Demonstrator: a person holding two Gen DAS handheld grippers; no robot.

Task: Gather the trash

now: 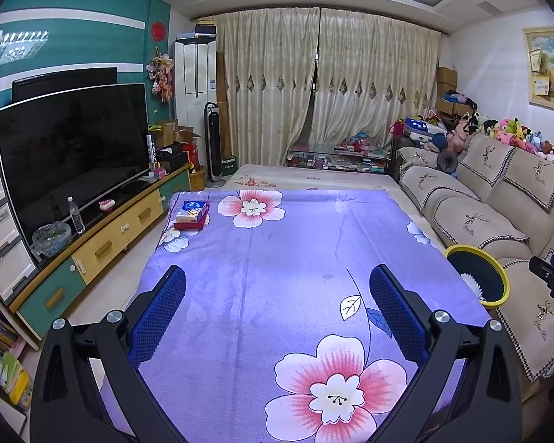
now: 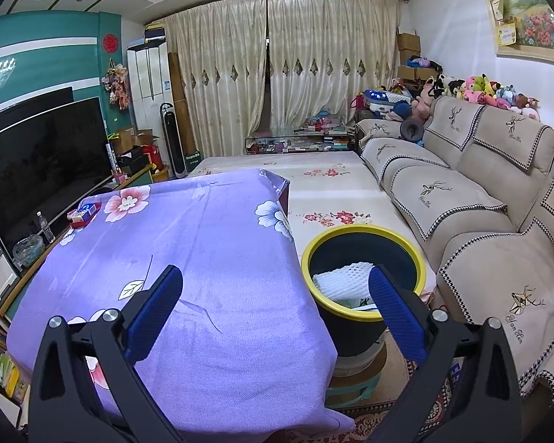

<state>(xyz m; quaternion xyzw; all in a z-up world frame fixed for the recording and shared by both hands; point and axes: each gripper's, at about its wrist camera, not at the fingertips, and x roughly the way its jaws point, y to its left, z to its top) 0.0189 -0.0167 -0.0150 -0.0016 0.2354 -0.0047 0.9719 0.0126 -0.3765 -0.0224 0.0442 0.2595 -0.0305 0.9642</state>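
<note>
The left gripper [image 1: 277, 288] hangs over the purple floral tablecloth [image 1: 262, 251], fingers spread wide and holding nothing. The right gripper [image 2: 275, 288] is likewise wide apart and bare. The yellow-rimmed bin [image 2: 363, 277] (white foam netting [image 2: 341, 277] inside) stands beside the table, just behind the right finger [image 2: 395, 310].

Left wrist cam sits low over the near end of the desk [image 1: 262, 258], looking straight down its length toward the curtains [image 1: 321, 85]. Right wrist cam hangs off the desk's right edge — above the yellow-rimmed bin [image 2: 363, 258] (close up). Both share the purple cloth, TV [image 1: 74, 155], sofa [image 2: 480, 199] — same far wall.
</note>
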